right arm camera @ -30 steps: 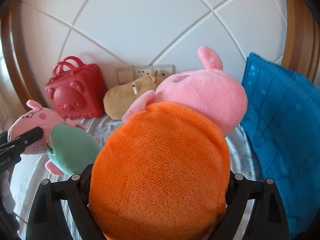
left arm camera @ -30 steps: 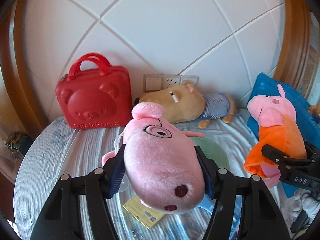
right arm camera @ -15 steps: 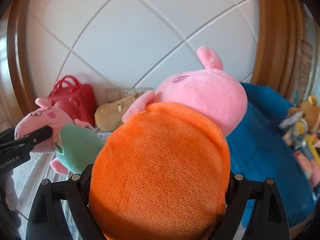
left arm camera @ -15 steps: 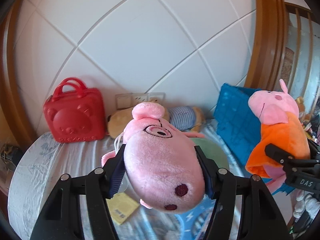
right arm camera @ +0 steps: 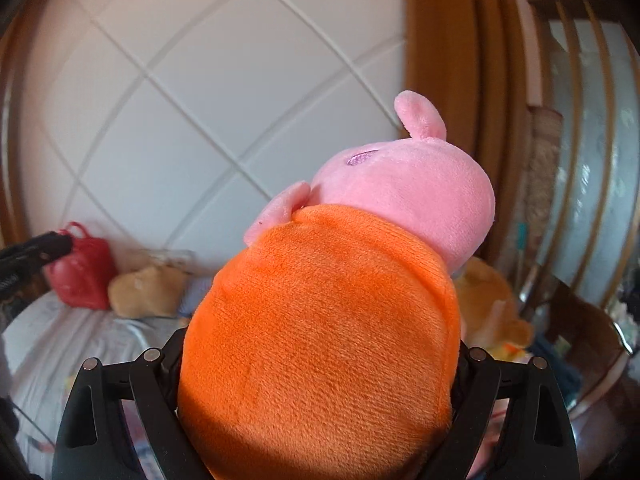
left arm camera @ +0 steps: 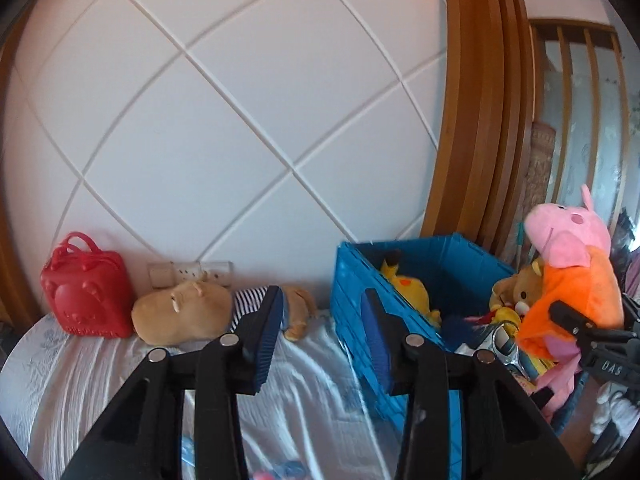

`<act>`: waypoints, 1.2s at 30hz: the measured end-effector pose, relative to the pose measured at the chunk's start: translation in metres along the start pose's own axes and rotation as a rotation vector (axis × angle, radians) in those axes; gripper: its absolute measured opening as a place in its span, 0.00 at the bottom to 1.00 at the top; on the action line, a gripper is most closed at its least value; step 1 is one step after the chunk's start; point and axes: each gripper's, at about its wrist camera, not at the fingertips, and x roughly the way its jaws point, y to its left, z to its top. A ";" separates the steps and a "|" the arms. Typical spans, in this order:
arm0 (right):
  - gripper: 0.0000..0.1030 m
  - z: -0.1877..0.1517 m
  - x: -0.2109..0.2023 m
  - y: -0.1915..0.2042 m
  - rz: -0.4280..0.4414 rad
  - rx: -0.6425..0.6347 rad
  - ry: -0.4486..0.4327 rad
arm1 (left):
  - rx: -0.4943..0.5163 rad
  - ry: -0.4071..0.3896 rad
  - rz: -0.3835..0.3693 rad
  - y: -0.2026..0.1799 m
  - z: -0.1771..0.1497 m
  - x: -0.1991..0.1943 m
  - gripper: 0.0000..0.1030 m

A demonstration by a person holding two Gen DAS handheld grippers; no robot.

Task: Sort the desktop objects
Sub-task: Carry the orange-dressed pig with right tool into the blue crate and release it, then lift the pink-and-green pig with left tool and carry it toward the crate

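Gripping orange-dressed pig plush (right arm camera: 320, 320), right fingers (right arm camera: 476, 364)

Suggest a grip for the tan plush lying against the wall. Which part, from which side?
Take the tan plush across its striped midsection, coming down from above and in front. It lies lengthwise along the wall, and its head looks too bulky for the open left gripper. The red case stands close at the head end.

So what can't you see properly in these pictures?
- Right wrist view: the orange-dressed pig plush hides the right gripper fingertips and most of the bin.
- Left wrist view: the blue bin bottom, hidden by its wall.
- Right wrist view: the red bag, blurred.
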 end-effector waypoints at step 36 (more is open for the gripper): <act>1.00 -0.068 -0.053 -0.023 0.228 -0.011 -0.063 | -0.062 0.398 0.210 0.040 -0.194 -0.030 0.70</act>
